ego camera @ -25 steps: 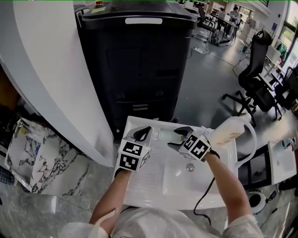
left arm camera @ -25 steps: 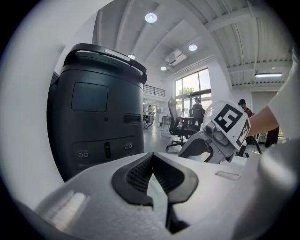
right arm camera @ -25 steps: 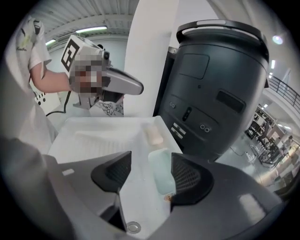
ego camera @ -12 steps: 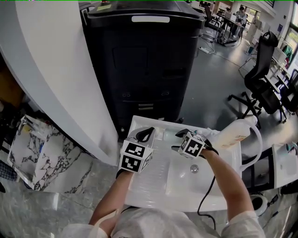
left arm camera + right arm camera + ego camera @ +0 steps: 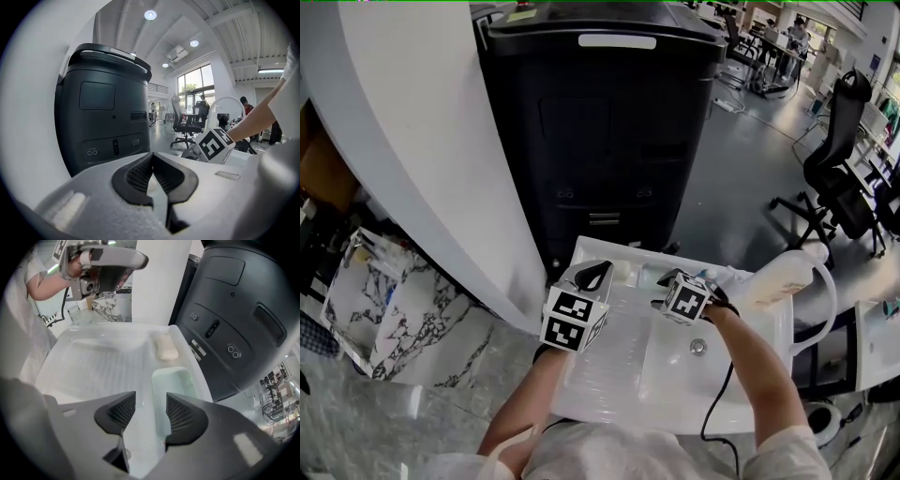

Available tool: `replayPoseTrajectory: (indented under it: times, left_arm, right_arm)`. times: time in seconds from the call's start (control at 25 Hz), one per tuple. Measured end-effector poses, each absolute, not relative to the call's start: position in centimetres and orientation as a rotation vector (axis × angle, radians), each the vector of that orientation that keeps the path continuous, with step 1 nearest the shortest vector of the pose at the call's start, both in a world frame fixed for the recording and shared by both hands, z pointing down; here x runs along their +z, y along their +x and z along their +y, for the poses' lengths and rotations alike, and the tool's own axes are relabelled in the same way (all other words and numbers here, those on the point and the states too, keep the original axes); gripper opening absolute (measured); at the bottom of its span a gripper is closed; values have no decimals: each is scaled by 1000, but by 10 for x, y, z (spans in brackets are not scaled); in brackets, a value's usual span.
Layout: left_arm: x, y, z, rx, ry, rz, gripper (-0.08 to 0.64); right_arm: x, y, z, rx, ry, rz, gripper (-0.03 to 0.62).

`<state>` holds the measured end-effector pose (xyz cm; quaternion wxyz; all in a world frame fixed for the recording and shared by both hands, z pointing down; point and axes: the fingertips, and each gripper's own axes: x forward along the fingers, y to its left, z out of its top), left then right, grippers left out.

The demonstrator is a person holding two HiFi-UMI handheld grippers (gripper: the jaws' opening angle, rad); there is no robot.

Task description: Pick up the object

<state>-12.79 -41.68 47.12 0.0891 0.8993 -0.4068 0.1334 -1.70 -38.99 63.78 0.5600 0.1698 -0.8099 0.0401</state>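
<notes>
A cream bar of soap (image 5: 166,347) lies on the back ledge of the white sink (image 5: 89,366), just beyond a pale green soap dish (image 5: 174,389). In the head view the soap (image 5: 622,271) shows between the two grippers. My right gripper (image 5: 151,401) points steeply down over the basin beside the green dish. Its jaws are open and have just been closing, with nothing between them. My left gripper (image 5: 152,168) hovers over the sink's left side, shut and empty. In the head view the left gripper (image 5: 594,275) is left of the soap and the right gripper (image 5: 664,279) is right of it.
A tall black machine (image 5: 600,122) stands right behind the sink, with a white wall (image 5: 403,141) to its left. A white bottle (image 5: 778,275) and a curved white faucet (image 5: 831,291) sit at the sink's right. The drain (image 5: 697,346) lies in the basin. Office chairs (image 5: 839,178) stand far right.
My right gripper has come down towards the basin and its jaws have narrowed. The left gripper has kept its place.
</notes>
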Motion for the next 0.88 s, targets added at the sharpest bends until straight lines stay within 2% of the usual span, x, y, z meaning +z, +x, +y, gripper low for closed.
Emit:
replayPoseTrajectory:
  times: [0.32, 0.56, 0.68, 0.88]
  left_arm:
    - [478, -135, -419, 413, 2659, -1220, 6]
    - [482, -138, -419, 422, 2648, -1224, 6]
    - [483, -140, -418, 428, 2644, -1227, 6]
    - [485, -145, -417, 429, 2638, -1229, 6]
  right_arm:
    - [652, -15, -393, 84, 371, -1872, 162]
    - [655, -15, -395, 76, 382, -1869, 58]
    - [656, -15, -394, 81, 383, -1863, 32]
    - [658, -15, -394, 83, 385, -1854, 21]
